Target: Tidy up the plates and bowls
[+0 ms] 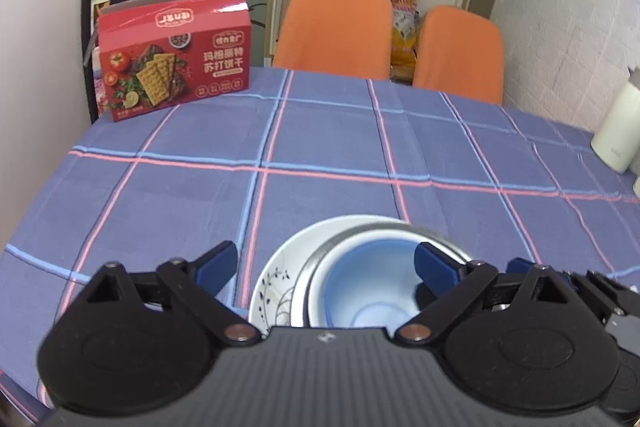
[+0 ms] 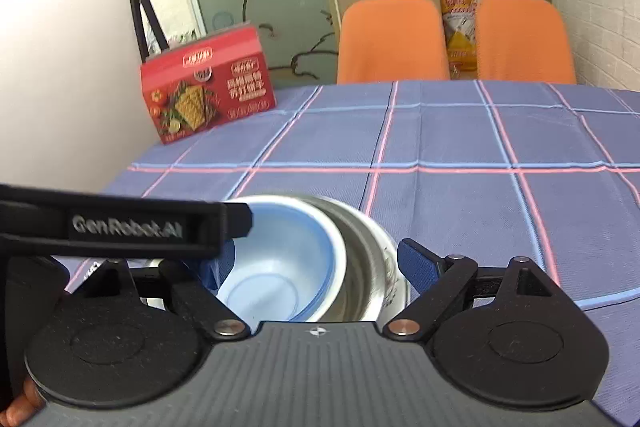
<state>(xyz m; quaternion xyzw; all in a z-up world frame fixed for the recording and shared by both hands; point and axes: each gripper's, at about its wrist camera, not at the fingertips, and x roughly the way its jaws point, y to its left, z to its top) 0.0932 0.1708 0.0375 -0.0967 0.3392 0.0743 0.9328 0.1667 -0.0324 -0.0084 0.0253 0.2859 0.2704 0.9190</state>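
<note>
left wrist view: the left gripper (image 1: 326, 265) has its two blue-padded fingers (image 1: 216, 267) spread wide apart, gripping nothing. between them, low in the frame, sits a nested stack on the worktop (image 1: 320, 147), which is covered with a blue checked cloth: a white plate (image 1: 276, 279) with dark leaf drawings at the bottom, a steel bowl (image 1: 384, 227) on it, and a blue-lined bowl (image 1: 360, 283) inside that. the right finger hangs over the blue-lined bowl's rim; whether it touches is unclear. the left finger is off the plate's left edge. far beyond the fingertips, to the left, stands a red cracker box (image 1: 172, 55); two orange chairs (image 1: 336, 27) are behind the worktop.

right wrist view: the right gripper (image 2: 312, 263) straddles the same stack. its right finger (image 2: 418, 263) lies just outside the steel bowl (image 2: 368, 259); its left finger is mostly hidden behind the left gripper's black body (image 2: 120, 227), so whether the fingers clamp the bowl cannot be told. the blue-lined bowl (image 2: 280, 267) sits between them.
</note>
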